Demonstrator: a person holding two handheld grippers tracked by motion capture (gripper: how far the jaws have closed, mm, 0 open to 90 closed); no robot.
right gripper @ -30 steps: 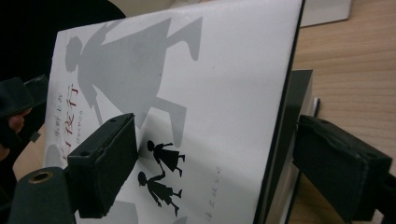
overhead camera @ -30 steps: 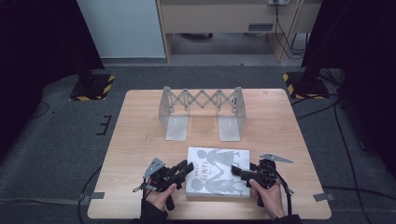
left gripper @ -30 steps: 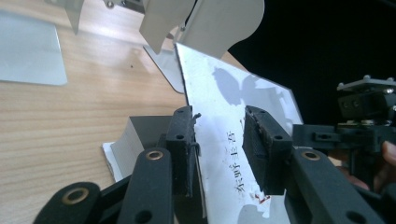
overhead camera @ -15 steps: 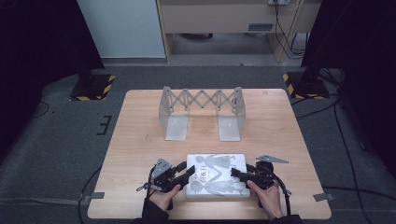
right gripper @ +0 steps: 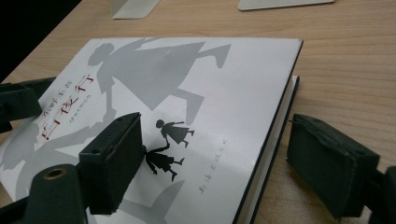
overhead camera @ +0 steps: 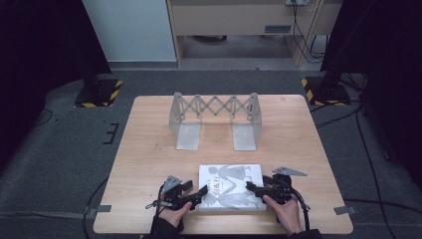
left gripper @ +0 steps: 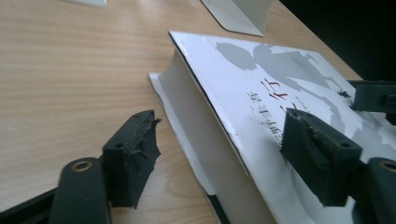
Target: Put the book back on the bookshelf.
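A white book with grey silhouettes on its cover lies flat near the table's front edge. My left gripper is at its left edge. In the left gripper view the jaws stand apart around that edge of the book, one pad by the table, one over the cover, neither pressing; they have just been opening. My right gripper straddles the right edge. Its jaws have just been opening too, with the book between them, and are clear of it.
An expanding metal rack with two flat foot plates stands at the middle of the wooden table, beyond the book. Dark floor with cables surrounds the table. The front edge lies just behind both hands.
The book and my left gripper have come down slightly toward the front edge. The left jaws have opened and let go of the book's edge. The right hand has stayed put.
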